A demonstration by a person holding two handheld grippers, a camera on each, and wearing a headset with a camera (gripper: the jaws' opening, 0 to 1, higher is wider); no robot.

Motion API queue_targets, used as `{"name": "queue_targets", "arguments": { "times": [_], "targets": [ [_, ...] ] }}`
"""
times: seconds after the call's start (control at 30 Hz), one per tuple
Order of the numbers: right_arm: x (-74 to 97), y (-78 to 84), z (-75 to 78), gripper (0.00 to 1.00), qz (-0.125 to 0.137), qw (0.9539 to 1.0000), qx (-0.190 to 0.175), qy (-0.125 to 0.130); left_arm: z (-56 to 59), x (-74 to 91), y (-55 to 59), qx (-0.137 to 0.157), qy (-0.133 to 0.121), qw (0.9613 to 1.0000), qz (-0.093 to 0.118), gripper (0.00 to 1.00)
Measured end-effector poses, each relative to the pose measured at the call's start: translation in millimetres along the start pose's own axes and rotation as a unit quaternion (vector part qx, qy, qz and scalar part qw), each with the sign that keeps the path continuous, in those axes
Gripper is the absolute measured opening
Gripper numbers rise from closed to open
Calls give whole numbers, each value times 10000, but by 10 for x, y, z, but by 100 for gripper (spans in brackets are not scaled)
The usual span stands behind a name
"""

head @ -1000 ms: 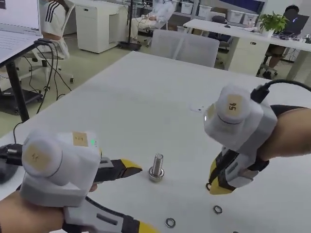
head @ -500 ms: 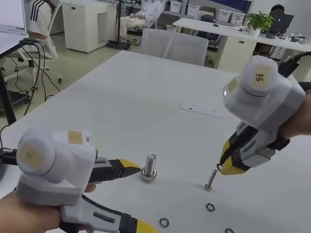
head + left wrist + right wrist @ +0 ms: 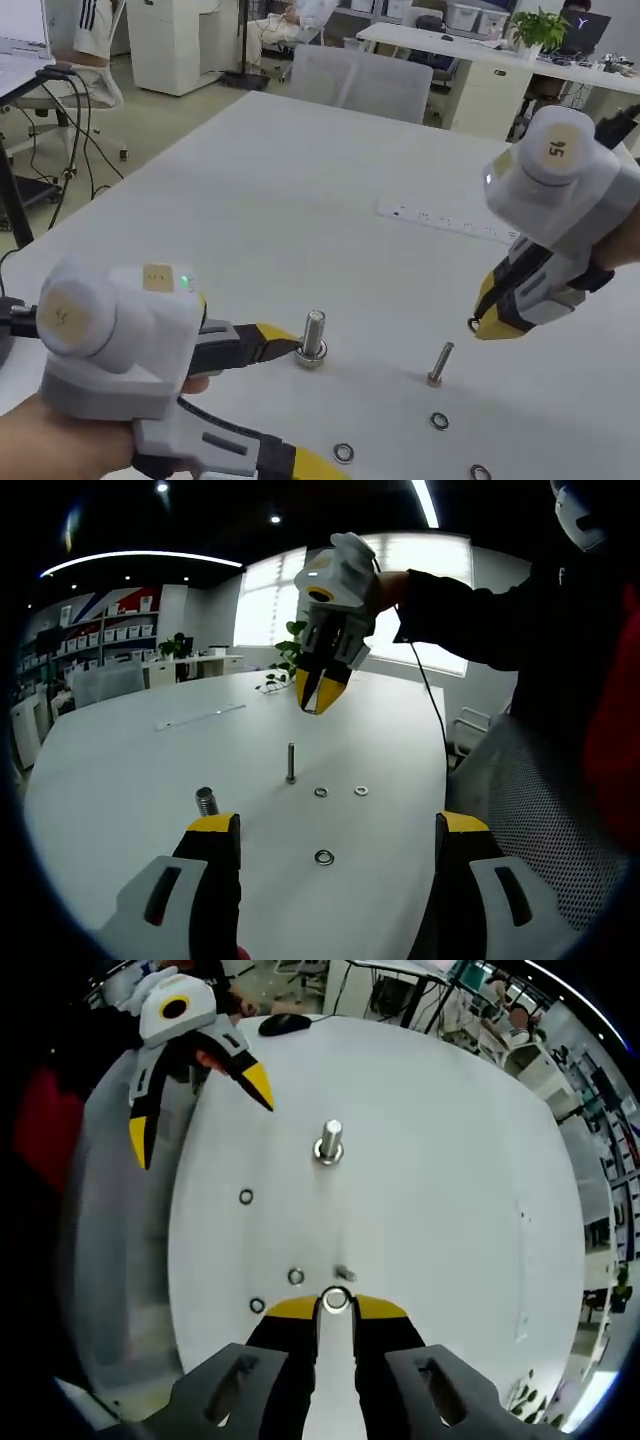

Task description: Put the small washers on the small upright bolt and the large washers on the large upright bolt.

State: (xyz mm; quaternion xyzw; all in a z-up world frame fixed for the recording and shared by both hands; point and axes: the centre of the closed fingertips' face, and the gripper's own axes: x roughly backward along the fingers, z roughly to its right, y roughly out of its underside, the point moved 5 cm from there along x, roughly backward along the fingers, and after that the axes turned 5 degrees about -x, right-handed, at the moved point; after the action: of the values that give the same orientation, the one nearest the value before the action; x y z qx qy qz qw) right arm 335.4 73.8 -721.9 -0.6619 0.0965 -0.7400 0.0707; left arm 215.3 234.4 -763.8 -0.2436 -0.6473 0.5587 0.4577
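The large bolt (image 3: 313, 338) stands upright on the white table (image 3: 300, 200); the small bolt (image 3: 438, 364) stands to its right. My right gripper (image 3: 476, 325) hangs above and right of the small bolt, shut on a small washer (image 3: 335, 1300) at its fingertips. The left gripper (image 3: 310, 408) is open low on the table, one jaw beside the large bolt's base. Loose washers (image 3: 439, 421) (image 3: 343, 453) (image 3: 480, 472) lie in front of the bolts. The left gripper view shows the large bolt (image 3: 206, 801), small bolt (image 3: 291, 763) and right gripper (image 3: 320, 698).
A white power strip (image 3: 440, 220) lies on the table behind the bolts. Chairs, desks and seated people are beyond the far edge. A person's dark sleeve (image 3: 470, 600) reaches in behind the right gripper.
My right gripper has risen up and to the right, off the small bolt, which now stands uncovered. The left gripper stays beside the large bolt.
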Motion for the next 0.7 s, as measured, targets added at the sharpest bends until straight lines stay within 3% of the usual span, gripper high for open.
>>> {"name": "queue_targets", "arguments": {
  "times": [0.7],
  "targets": [
    [-250,35,121,14,-25,9999,43,-122,-4,-34,23,111,4,9999,-6,78]
  ]
}}
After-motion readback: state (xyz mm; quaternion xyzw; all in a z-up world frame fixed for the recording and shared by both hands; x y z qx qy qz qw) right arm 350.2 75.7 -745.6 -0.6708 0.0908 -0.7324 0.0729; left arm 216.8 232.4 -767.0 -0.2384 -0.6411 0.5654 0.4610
